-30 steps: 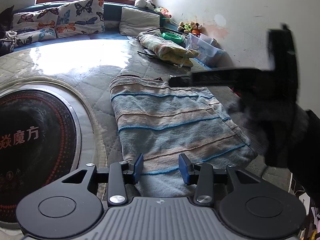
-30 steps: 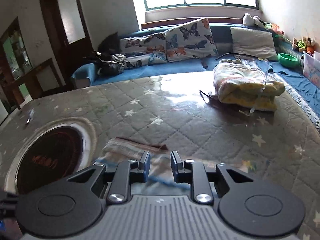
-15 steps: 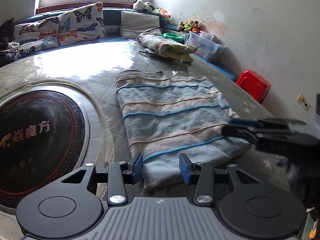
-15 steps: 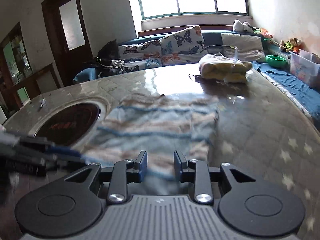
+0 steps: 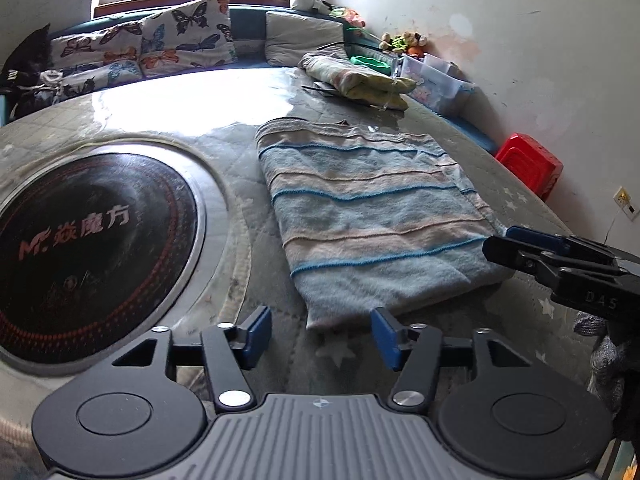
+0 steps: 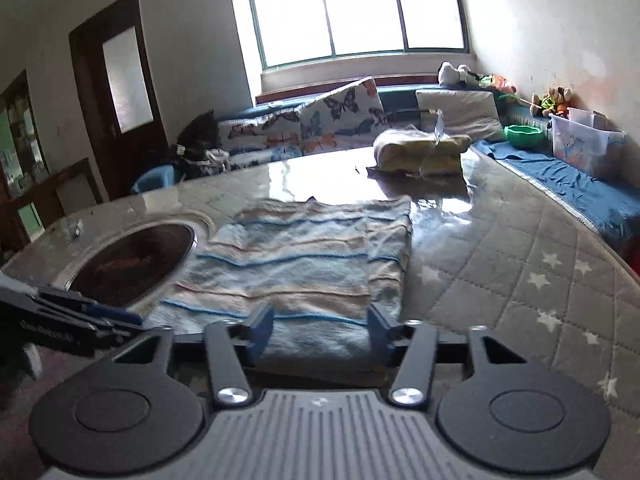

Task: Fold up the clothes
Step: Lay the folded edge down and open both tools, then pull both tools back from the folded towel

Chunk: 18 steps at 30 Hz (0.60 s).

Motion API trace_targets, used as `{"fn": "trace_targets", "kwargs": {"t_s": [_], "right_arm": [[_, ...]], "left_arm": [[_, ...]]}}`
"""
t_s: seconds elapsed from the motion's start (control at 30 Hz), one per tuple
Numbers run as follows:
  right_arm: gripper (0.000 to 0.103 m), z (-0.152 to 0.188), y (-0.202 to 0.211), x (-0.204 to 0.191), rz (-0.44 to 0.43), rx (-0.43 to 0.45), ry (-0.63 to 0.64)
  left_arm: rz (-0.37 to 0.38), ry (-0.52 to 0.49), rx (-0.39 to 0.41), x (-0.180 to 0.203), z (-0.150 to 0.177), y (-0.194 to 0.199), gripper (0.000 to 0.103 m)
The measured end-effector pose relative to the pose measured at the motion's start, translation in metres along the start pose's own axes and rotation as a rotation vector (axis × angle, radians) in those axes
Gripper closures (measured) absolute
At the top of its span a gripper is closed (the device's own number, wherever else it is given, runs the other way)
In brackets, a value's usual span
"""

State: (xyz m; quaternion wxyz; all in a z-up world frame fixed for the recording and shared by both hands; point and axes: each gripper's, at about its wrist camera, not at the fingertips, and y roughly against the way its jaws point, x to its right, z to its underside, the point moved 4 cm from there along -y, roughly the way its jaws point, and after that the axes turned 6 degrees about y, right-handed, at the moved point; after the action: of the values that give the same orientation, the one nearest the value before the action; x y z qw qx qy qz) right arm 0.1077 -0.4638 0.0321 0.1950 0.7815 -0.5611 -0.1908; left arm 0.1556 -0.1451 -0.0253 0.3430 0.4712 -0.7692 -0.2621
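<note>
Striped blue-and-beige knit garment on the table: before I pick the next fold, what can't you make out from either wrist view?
- Striped blue-and-beige knit garment: its near hem in the right wrist view sits behind the open right gripper.
- Layers and any sleeves tucked under it: hidden by its top surface in both views.
- Left gripper, open: whether it touches the quilted star-print table cover cannot be told.
- Right gripper in the left wrist view: cut off by the frame edge.

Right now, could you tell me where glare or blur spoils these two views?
Left wrist view: window glare whitens the table top beyond the striped garment, which stays sharp. Right wrist view: the window is blown out, a bright reflection lies on the table past the garment, and the fisheye bends the walls.
</note>
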Motion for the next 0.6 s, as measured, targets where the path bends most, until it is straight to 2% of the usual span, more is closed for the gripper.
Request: {"fn": "trace_targets", "kwargs": {"t_s": [0.07,0.23,0.3,0.37,0.6], "right_arm": [[0.032,0.001,0.002,-0.005,0.018,0.010,0.007],[0.018,0.004,0.008,-0.017,0.034,0.023,0.026],[0.016,0.005,0.011,-0.020,0.038,0.029,0.026],[0.009,0.006,0.013,-0.023,0.038,0.032,0.019],[0.000,0.011,0.019,-0.032,0.065,0.032,0.016]], "left_arm": [[-0.005,0.003,0.005,0.000,0.004,0.004,0.031],[-0.026,-0.006,0.012,0.000,0.013,0.013,0.017],[-0.028,-0.007,0.017,0.000,0.016,0.017,0.015],[-0.036,-0.008,0.020,0.000,0.019,0.019,0.009],[-0.057,-0.023,0.054,0.001,0.025,0.034,0.001]]}}
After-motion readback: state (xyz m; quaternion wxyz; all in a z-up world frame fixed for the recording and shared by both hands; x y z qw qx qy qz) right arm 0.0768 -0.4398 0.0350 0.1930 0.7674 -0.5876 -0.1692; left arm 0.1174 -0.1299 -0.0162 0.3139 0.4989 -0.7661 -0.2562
